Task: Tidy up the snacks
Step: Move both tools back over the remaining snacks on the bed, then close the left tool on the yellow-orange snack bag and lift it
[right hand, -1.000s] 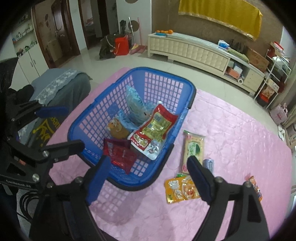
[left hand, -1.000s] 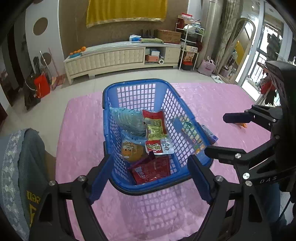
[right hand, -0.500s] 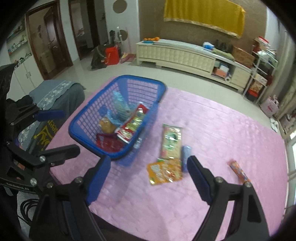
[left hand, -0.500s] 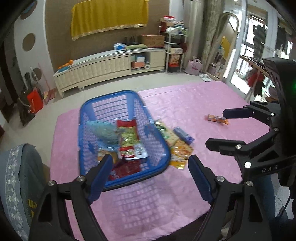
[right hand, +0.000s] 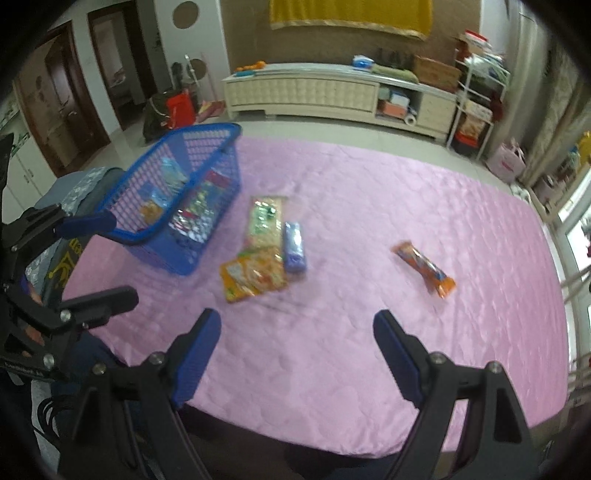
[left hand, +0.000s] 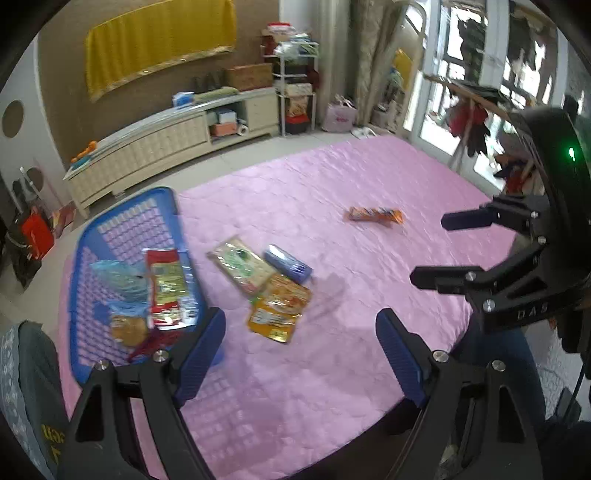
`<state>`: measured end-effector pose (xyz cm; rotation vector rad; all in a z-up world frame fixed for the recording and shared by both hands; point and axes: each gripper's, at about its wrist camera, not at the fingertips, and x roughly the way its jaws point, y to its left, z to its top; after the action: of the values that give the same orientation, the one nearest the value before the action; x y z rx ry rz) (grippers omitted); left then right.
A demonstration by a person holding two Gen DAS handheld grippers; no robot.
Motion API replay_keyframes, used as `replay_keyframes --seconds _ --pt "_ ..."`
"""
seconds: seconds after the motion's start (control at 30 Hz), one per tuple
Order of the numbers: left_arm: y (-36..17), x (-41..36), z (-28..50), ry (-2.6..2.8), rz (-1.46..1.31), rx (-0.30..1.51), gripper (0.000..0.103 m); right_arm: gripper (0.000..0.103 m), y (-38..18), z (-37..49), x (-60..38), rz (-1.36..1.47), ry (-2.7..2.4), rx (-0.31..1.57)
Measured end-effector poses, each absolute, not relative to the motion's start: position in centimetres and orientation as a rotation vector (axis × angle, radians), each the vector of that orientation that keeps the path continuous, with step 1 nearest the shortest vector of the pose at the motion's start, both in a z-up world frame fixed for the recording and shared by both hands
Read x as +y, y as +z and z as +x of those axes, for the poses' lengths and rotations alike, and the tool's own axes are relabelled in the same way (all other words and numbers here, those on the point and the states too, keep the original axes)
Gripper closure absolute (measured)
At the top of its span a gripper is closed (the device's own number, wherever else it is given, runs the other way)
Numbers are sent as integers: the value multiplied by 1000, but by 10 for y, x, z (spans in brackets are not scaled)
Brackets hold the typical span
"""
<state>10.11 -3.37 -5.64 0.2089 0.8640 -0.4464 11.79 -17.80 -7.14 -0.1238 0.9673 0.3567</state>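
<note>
A blue basket (right hand: 192, 184) (already holding several packets) stands near the pink worktop's left edge. Just beside it lie a green packet (right hand: 265, 221), blue pack (right hand: 294, 246) and orange pouch (right hand: 253, 274); an orange bar (right hand: 424, 267) lies well apart, rightward.

A long cream cabinet (right hand: 332, 92) stands below a yellow cloth (right hand: 351, 14).

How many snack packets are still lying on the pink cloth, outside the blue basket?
4. Three cluster beside the basket: a green packet, a blue packet, an orange pouch. One orange bar lies alone, farther right.
</note>
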Motion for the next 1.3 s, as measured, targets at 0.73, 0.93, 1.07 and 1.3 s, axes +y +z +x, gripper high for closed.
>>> replay_keyframes --seconds 0.73,0.93,1.07,1.3 --pt "-139 -96 145 -470 333 1031 21 16 -151 146 -218 -101 280 1071" --pt "-164 -85 178 -403 335 1069 21 16 -167 160 -216 -111 278 1096" --pt "-179 -77 197 -380 321 1108 21 16 -174 168 -214 -108 285 1100" --pt "-206 -75 217 -339 377 1148 21 16 -180 179 -213 -92 316 1094"
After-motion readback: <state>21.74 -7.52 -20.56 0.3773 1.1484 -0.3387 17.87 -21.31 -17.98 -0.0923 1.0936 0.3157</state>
